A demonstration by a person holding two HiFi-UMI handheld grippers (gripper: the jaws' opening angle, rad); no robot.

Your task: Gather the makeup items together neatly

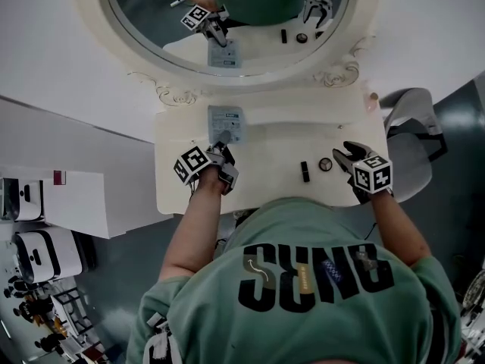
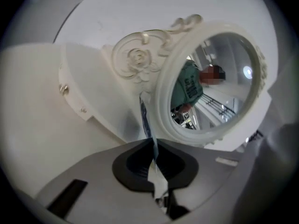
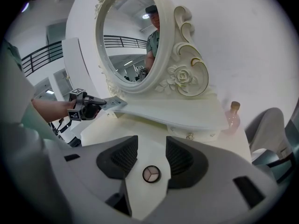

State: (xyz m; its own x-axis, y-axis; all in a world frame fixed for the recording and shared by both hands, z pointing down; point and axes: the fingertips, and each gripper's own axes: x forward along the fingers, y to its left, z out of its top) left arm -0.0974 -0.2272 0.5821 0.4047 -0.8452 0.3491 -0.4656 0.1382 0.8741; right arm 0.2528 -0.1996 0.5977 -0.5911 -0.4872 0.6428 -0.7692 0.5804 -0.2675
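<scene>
The flat grey-blue sachet is pinched edgewise by the left gripper. The small round compact is framed by the spread right gripper; closure on it is likely required next.

White dressing table, oval mirror in cream scroll-carved frame upright at its back edge; grey chair just right, white cabinet left.

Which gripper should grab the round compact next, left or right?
Right. The right gripper has its jaws open on either side of the compact. The left gripper is shut on a flat packet, farther from the compact.
</scene>
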